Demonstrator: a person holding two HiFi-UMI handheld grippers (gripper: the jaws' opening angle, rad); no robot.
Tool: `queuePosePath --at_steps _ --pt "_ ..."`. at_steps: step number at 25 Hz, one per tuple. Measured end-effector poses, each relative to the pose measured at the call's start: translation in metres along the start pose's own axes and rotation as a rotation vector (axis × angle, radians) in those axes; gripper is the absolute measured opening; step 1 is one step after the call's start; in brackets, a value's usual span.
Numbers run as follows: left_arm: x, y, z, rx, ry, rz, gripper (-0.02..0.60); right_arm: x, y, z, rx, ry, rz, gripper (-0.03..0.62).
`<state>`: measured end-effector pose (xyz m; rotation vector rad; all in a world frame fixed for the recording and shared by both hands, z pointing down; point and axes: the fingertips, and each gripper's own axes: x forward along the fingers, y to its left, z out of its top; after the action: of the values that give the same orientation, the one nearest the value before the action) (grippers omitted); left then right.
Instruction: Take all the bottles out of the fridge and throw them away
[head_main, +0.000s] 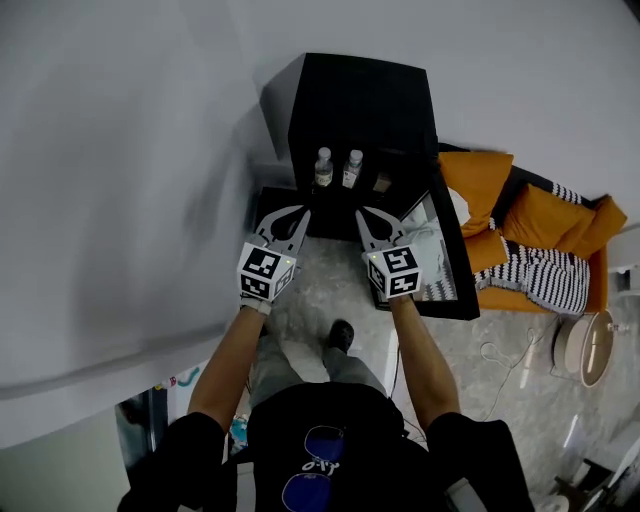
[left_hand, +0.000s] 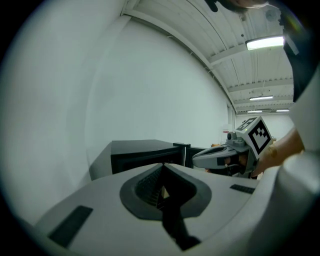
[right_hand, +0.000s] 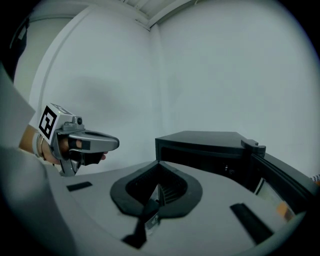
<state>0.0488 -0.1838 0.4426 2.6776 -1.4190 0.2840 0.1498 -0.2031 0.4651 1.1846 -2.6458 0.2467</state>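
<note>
Bottles (head_main: 323, 167): I count two, standing upright side by side just inside the open fridge (head_main: 360, 100). One sits more or less dead ahead of my left tongs (head_main: 296, 216), the other ahead of my right tongs (head_main: 366, 216), so neither hand looks clearly nearer (basically a tie). Both tongs are pinched closed with nothing in them, so I'd have to open them before any grab. One fridge, with its door (head_main: 445, 270) swung out to the right.

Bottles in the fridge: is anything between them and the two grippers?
Nothing is in the way. In the head view, only the open fridge's dark inside lies between the bottles and the left gripper and right gripper.
</note>
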Motion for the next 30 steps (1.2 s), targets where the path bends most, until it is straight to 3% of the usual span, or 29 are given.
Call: queuePosePath --at_steps 12,22,30 --pt "0.024 0.046 -0.034 -0.031 0.003 -0.120 0.006 0.059 -0.001 -0.003 0.005 -0.019 -0.155 0.007" --pt "0.045 0.055 -0.051 -0.013 -0.017 -0.151 0.006 0.081 -0.006 -0.037 -0.012 0.001 -0.158 0.007" --pt "0.070 0.063 -0.091 -0.009 -0.024 -0.150 0.006 0.103 -0.018 -0.082 -0.018 0.005 -0.156 0.007"
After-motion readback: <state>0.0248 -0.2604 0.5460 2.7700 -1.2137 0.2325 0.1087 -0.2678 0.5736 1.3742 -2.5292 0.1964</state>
